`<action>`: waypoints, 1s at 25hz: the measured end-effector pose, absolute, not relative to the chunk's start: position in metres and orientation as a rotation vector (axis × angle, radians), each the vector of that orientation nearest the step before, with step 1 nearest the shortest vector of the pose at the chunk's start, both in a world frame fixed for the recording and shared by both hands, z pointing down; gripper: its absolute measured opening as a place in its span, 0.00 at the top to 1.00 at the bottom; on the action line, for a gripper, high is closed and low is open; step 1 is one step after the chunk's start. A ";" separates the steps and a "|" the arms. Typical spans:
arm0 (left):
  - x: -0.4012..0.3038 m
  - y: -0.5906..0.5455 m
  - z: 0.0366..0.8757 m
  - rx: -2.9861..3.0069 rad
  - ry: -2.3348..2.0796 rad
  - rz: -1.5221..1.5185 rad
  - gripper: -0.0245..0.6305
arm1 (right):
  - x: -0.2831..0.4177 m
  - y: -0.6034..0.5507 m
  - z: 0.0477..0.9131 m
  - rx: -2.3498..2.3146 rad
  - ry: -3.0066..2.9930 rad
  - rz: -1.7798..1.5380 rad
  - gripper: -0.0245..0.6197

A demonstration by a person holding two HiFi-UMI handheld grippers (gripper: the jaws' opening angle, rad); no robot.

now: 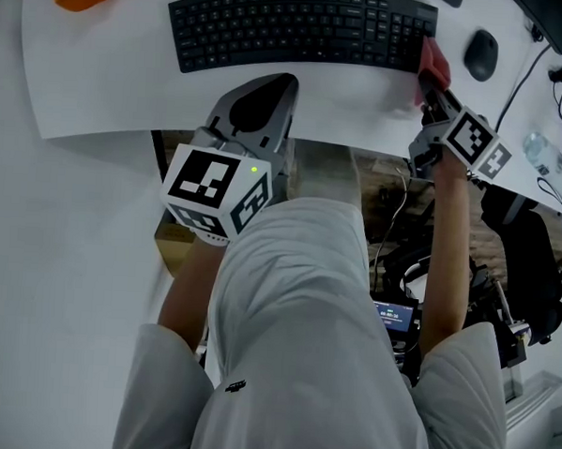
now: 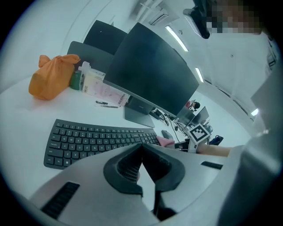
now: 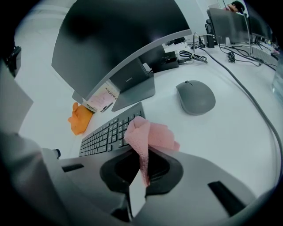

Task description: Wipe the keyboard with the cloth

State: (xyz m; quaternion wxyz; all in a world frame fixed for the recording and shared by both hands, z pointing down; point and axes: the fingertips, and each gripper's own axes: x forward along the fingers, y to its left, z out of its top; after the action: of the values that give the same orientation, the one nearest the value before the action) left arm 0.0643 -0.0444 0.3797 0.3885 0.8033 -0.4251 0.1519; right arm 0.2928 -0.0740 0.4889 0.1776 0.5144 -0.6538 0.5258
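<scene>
A black keyboard (image 1: pixel 301 27) lies on the white desk (image 1: pixel 110 88), also seen in the left gripper view (image 2: pixel 97 140) and the right gripper view (image 3: pixel 110 132). My right gripper (image 1: pixel 431 86) is shut on a pink cloth (image 3: pixel 150 137), which shows red in the head view (image 1: pixel 433 62) at the keyboard's right end. The cloth bunches up above the jaws and hangs over the desk just beside the keys. My left gripper (image 1: pixel 259 100) sits shut and empty near the desk's front edge, short of the keyboard.
A grey mouse (image 3: pixel 196 97) lies right of the keyboard, also (image 1: pixel 481 53). A monitor (image 2: pixel 150 70) on a stand (image 3: pixel 132 86) is behind. An orange bag (image 2: pixel 52 76) sits far left with a carton (image 2: pixel 104 90). Cables (image 3: pixel 247 88) run at right.
</scene>
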 end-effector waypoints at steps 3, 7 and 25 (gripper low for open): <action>0.063 -0.044 0.380 2.045 -1.077 0.384 0.93 | 0.294 -0.071 0.490 1.467 -1.833 1.483 0.93; 0.054 -0.043 0.381 2.039 -1.094 0.380 0.93 | 0.293 -0.063 0.495 1.439 -1.800 1.453 0.93; 0.029 -0.024 0.385 2.006 -1.137 0.351 0.93 | 0.258 -0.057 0.505 1.321 -1.807 1.454 0.93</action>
State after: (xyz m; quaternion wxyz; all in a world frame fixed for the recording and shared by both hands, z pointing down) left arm 0.0291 -0.0243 0.3848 0.3938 0.7905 -0.4482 0.1384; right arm 0.2583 -0.0566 0.5053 0.2340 0.4812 -0.6581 0.5297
